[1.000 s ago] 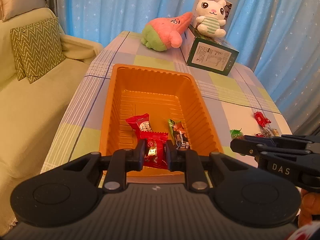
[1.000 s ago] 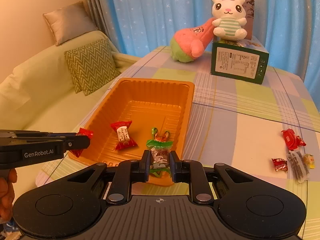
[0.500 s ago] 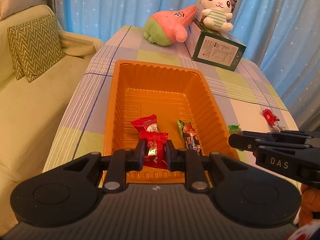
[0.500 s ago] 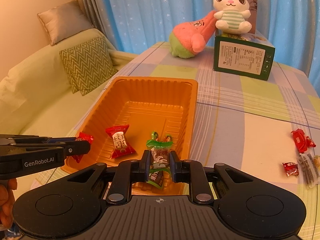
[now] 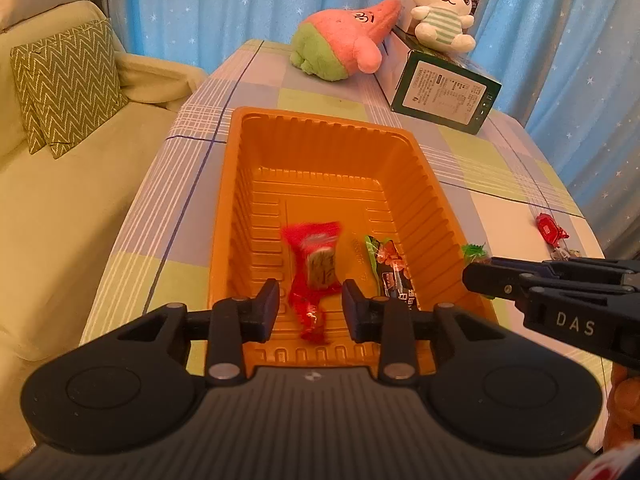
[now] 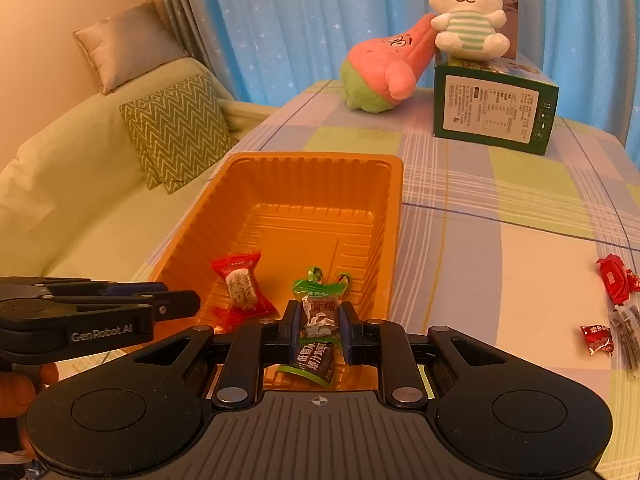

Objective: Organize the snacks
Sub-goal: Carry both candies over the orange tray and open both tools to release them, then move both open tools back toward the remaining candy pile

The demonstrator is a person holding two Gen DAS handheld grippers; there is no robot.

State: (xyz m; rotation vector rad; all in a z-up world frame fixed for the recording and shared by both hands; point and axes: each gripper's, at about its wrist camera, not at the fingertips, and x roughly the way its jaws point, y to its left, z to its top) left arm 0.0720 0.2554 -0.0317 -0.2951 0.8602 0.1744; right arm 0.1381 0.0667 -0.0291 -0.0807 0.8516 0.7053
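Black fingers point(image 5: 560, 292) — "DAS", "GenRobot.AI"

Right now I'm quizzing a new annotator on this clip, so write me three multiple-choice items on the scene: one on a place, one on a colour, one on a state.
1. Where does the white bunny plush sit?
A. on the green box
B. in the tray
C. on the sofa

2. What colour is the tray?
A. blue
B. white
C. orange

3. In what state is the right gripper?
A. open and empty
B. shut on a green-wrapped candy
C. shut on a red candy

Answers:
1 A: the plush rests on top of the box at the far end of the table.
2 C: its ribbed walls and floor are orange in both views.
3 B: the pads press the wrapper from both sides, over the tray's near end.
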